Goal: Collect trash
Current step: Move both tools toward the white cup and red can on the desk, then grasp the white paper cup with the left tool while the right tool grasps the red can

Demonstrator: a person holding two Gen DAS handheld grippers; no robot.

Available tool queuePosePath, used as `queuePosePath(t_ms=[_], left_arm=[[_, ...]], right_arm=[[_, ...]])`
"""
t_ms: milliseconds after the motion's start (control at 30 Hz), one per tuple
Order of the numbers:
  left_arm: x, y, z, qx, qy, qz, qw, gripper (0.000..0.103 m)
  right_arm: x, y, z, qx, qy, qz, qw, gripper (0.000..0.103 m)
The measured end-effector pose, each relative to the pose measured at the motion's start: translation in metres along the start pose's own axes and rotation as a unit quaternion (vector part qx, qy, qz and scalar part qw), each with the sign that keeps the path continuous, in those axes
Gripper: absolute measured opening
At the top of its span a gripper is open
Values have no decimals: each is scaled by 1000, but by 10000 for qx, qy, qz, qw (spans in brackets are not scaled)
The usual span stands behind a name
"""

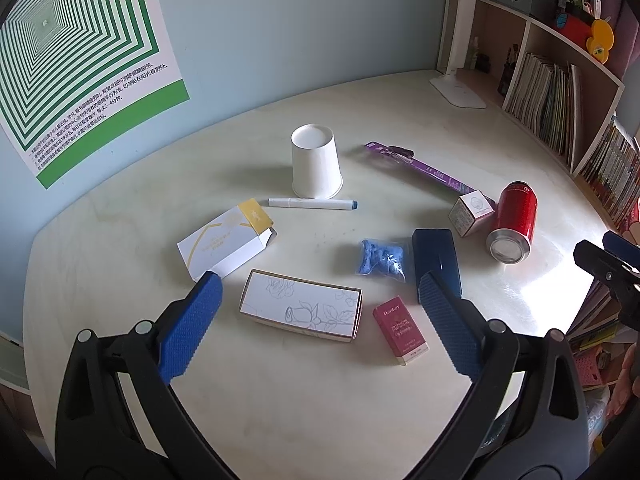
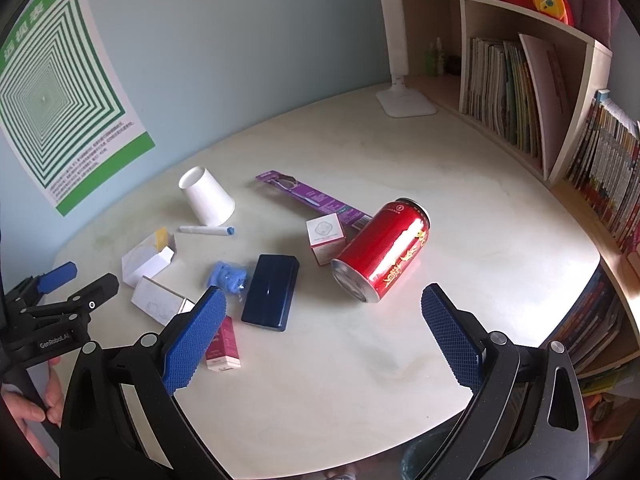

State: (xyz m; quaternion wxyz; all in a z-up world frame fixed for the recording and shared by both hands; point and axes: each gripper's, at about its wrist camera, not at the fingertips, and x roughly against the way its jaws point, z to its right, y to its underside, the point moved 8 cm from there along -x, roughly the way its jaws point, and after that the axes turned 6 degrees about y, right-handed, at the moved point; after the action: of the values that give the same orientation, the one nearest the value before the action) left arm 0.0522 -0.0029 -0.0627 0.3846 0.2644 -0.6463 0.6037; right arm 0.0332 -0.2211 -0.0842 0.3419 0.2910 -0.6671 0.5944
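Observation:
Trash lies scattered on a pale desk. My left gripper is open, hovering over a flower-printed box, with a small pink box and a crumpled blue bag beside it. My right gripper is open just in front of a red can lying on its side. An upturned white paper cup, a white marker, an open white-and-yellow carton, a purple toothbrush pack and a small white cube box lie further back.
A dark blue case rests mid-desk. A white desk lamp stands at the back right, next to shelves full of books. A green-striped poster hangs on the blue wall. A hand holds the left gripper's handle.

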Motion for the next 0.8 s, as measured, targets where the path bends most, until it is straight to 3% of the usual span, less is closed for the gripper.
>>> queuePosePath(t_ms=[800], left_arm=[[-33,-15,-11,-5,-118,-239,9996,96]], right_arm=[[-38,-9,9,-190,56,-353,9992,97]])
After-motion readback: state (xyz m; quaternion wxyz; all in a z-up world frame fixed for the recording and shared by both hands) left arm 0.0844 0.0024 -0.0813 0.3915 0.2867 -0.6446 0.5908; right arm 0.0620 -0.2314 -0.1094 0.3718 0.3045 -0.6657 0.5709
